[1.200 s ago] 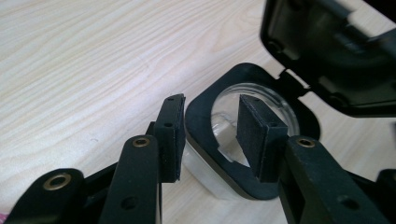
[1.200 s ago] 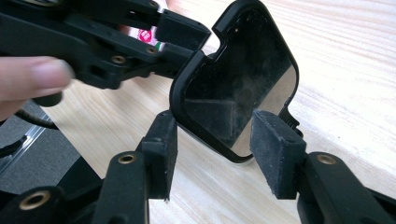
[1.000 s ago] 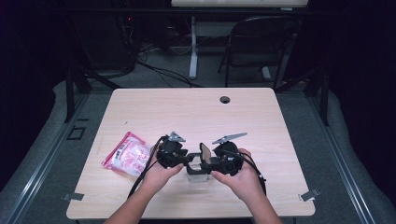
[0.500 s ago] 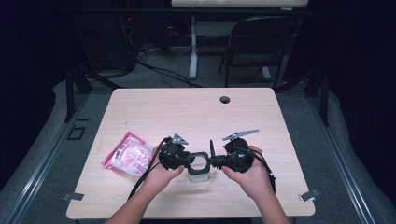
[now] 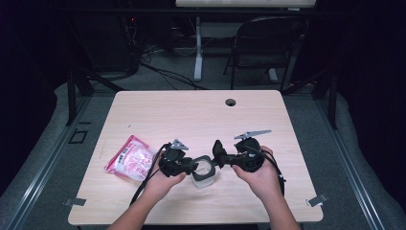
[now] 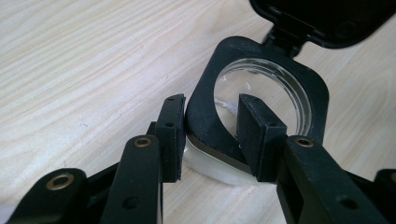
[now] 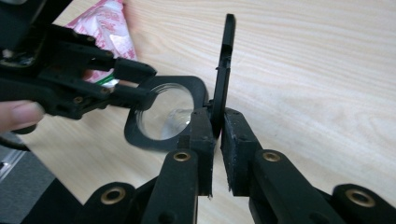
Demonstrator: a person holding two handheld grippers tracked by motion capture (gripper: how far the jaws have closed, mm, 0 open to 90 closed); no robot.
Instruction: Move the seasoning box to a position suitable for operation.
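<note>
The clear jar [image 5: 203,176] sits at the bench's [image 5: 191,115] six o'clock. The left gripper [image 5: 190,166] pinches its black rim; the right gripper [image 5: 219,152], jaws just closing, clamps the hinged lid [image 7: 226,70] upright. Opening looks finished; next probably calls for releasing the lid.

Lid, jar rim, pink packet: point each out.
lid [image 7: 226,60], right gripper view, on its raised edge.
jar rim [image 6: 205,91], left gripper view, on the black collar.
pink packet [image 5: 130,158], high view, on its middle.
</note>
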